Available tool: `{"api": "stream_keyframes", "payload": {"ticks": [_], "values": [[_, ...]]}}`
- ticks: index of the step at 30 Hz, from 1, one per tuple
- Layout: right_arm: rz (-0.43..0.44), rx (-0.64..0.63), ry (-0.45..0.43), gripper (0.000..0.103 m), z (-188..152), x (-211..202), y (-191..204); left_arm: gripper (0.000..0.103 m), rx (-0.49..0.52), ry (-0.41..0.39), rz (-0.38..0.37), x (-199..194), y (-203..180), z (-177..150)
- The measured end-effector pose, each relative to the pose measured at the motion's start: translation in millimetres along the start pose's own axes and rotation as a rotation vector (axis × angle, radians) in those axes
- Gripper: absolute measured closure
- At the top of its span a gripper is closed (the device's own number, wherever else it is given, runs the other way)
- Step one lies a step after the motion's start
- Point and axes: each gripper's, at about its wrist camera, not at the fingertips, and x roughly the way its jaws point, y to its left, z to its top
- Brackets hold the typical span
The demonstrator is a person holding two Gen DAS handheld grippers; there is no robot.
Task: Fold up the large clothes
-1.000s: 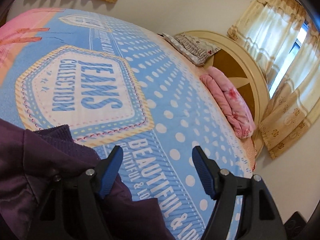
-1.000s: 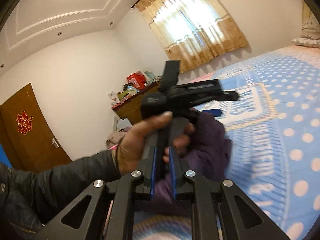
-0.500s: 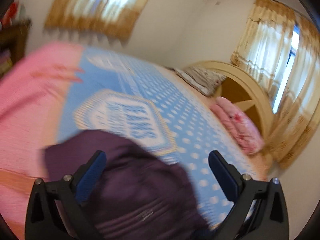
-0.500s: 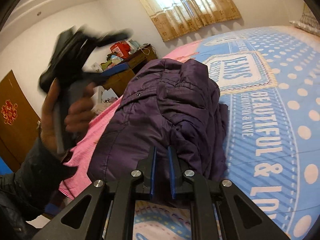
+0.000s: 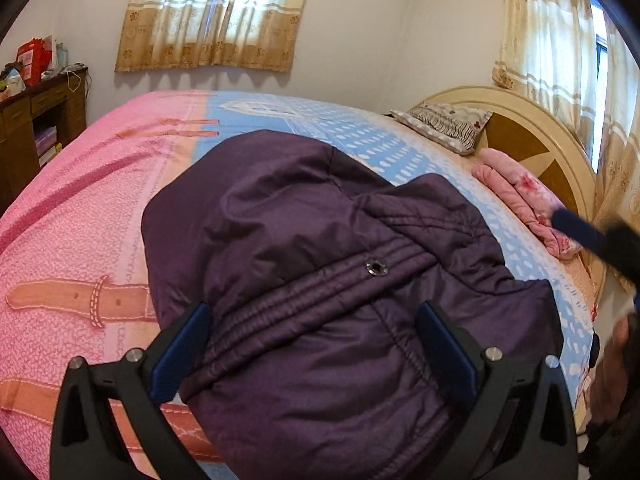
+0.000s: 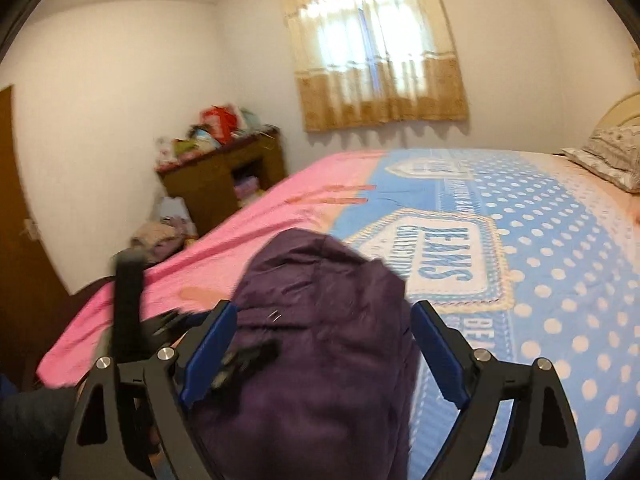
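- My left tool (image 5: 316, 350) is spread wide, its blue padded fingers (image 5: 182, 350) flanking the purple jacket (image 5: 320, 248) and gripping nothing.
- My right tool (image 6: 322, 354) gapes equally wide over the same jacket (image 6: 320, 320), empty.
- The jacket is quilted, glossy and rumpled, heaped on the near bed (image 5: 80, 240).
- The bedspread is pink at left, dotted blue at right.
- A rolled pink blanket (image 5: 524, 204) lies by the curved headboard (image 5: 560, 152).

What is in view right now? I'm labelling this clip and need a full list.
jacket: one, dark purple, bunched on the bed's near side
bedspread: one, pink and blue with white dots, covers the bed
pillow: one, grey patterned, at the headboard
pink bundle: one, by the headboard
headboard: one, cream and brown
curtains: beige, on windows
desk: one, brown, cluttered top
left gripper: open, over the jacket
right gripper: open, over the jacket
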Motion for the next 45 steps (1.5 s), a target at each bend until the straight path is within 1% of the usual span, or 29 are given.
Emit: {"api": "stream_keyframes", "payload": {"ticks": [2,4,5,6,8,11,14,16,22,30,37,45], "values": [[-0.06,0.018,0.042,0.014,5.7,27.5,-6.1,0.0,0.0,-0.008,-0.001,-1.8,-0.2,-2.8],[-0.067,0.063,0.088,0.015,3.5,49.7,-16.5,0.0,-0.001,-0.007,-0.004,-1.0,1.3,-4.1],[-0.108,0.07,0.125,0.02,-1.5,61.6,-21.5,0.0,-0.005,-0.003,-0.002,-0.9,1.8,-6.1],[-0.125,0.08,0.153,0.027,-7.1,73.6,-28.0,0.0,-0.012,0.004,0.004,0.9,2.1,-6.1],[-0.146,0.097,0.196,0.029,-19.7,86.8,-35.7,0.0,-0.009,0.014,0.027,-0.2,-0.7,-9.4],[-0.175,0.087,0.206,0.029,-36.6,96.2,-40.2,0.0,0.037,0.032,0.079,7.7,-10.8,-10.1],[-0.189,0.092,0.199,0.029,-46.1,106.1,-48.6,0.0,0.056,0.049,0.117,14.8,-15.5,-9.1],[-0.183,0.105,0.205,0.029,-54.3,113.1,-54.6,0.0,0.074,0.053,0.137,17.5,-17.9,-9.4],[-0.126,0.192,0.206,0.028,-70.0,121.6,-74.5,0.0,0.101,0.065,0.171,22.5,-25.4,-9.7],[-0.062,0.284,0.216,0.026,-80.2,128.8,-90.3,0.0,0.115,0.046,0.216,29.2,-35.7,-9.1],[-0.007,0.332,0.241,0.023,-84.7,136.3,-97.5,0.0,0.114,0.031,0.207,27.1,-35.2,-10.4],[-0.004,0.345,0.246,0.02,-86.2,139.2,-97.9,0.0,0.111,0.021,0.201,25.1,-34.9,-10.9]]}}
